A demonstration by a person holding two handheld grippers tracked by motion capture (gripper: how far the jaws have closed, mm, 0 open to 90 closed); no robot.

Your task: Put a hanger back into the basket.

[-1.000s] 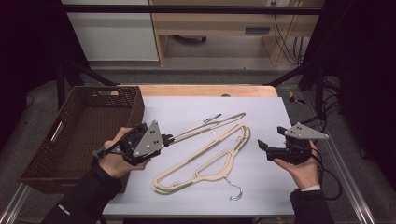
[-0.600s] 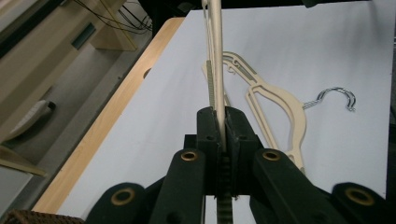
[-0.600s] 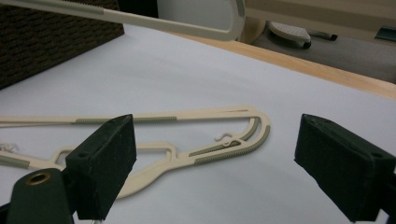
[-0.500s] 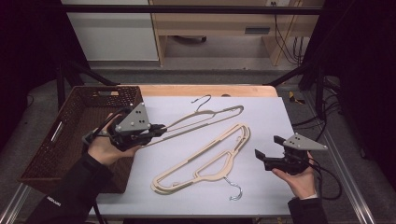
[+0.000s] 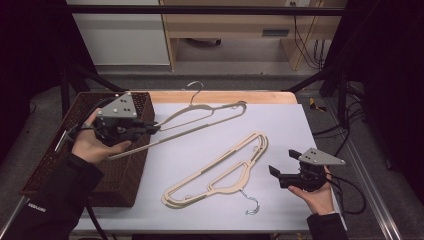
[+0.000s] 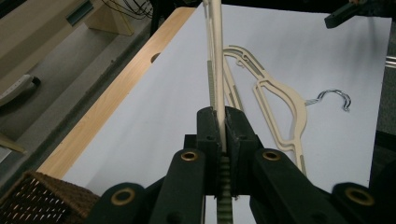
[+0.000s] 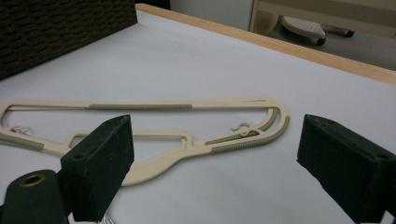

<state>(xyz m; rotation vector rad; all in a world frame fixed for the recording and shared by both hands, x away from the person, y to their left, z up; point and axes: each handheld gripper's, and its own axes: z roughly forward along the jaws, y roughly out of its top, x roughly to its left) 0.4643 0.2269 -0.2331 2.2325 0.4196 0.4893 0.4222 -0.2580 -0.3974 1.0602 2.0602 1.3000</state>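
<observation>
The white-topped counter (image 5: 220,145) lies bare between the dark woven wicker basket (image 5: 125,175) at its left edge and the cream plastic hanger with a metal hook (image 5: 220,175) lying flat mid-counter. A second cream hanger (image 5: 200,112), raised, slants across the far left part. Bare surface borders the flat hanger's right side.

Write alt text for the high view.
The left tongs hold a beige hanger lifted beside a brown wicker basket. A second beige hanger lies flat on the white table, with the open right tongs near it.
</observation>
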